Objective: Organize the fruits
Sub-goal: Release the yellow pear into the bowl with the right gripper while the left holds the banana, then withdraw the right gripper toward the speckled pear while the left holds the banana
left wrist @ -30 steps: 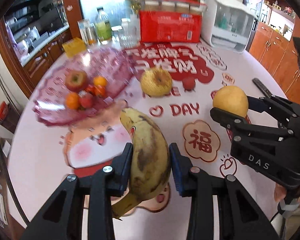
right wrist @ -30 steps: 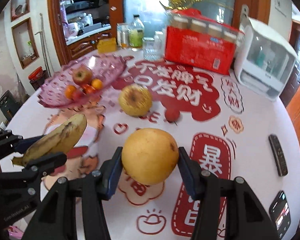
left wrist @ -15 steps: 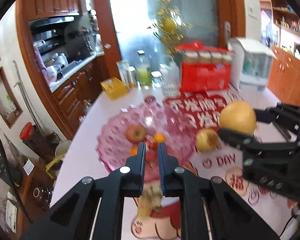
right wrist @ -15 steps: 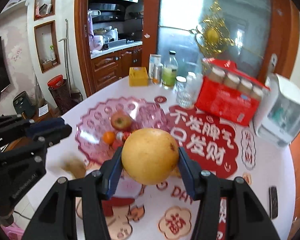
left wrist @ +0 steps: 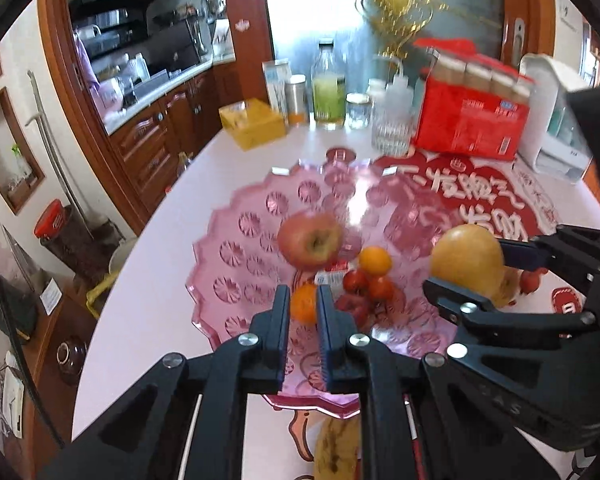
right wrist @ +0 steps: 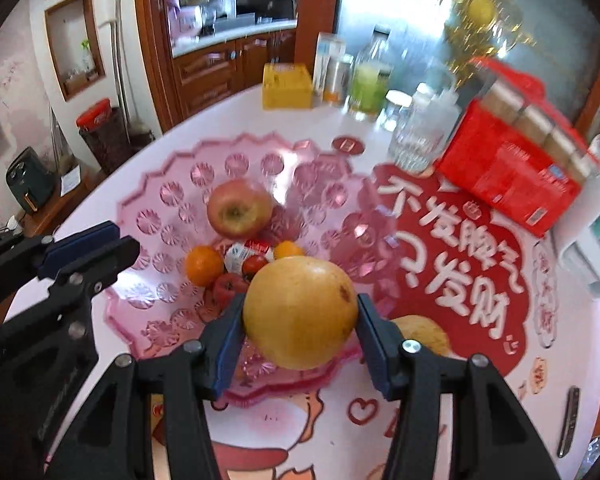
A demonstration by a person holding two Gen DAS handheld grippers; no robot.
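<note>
**Pear over the pink tray, banana on the tabletop**

Round yellow pear (right wrist: pixel 300 312) clamped at its widest girth in the right claw (right wrist: pixel 298 344), poised above the near rim of the pink fruit tray (right wrist: pixel 156 216). Likely firm and fairly heavy, smooth-skinned, prone to bruising and rolling; best kept gripped across the middle and set down low inside the tray. Left claw (left wrist: pixel 303 324) closed together, empty, just above the tray's near edge. Banana (left wrist: pixel 336 452) on the tabletop just short of the tray; soft, spotted, best taken mid-body with a gentle squeeze. Apple (right wrist: pixel 240 208), oranges (right wrist: pixel 204 266) and small red fruits (left wrist: pixel 364 282) already inside the tray.
</note>
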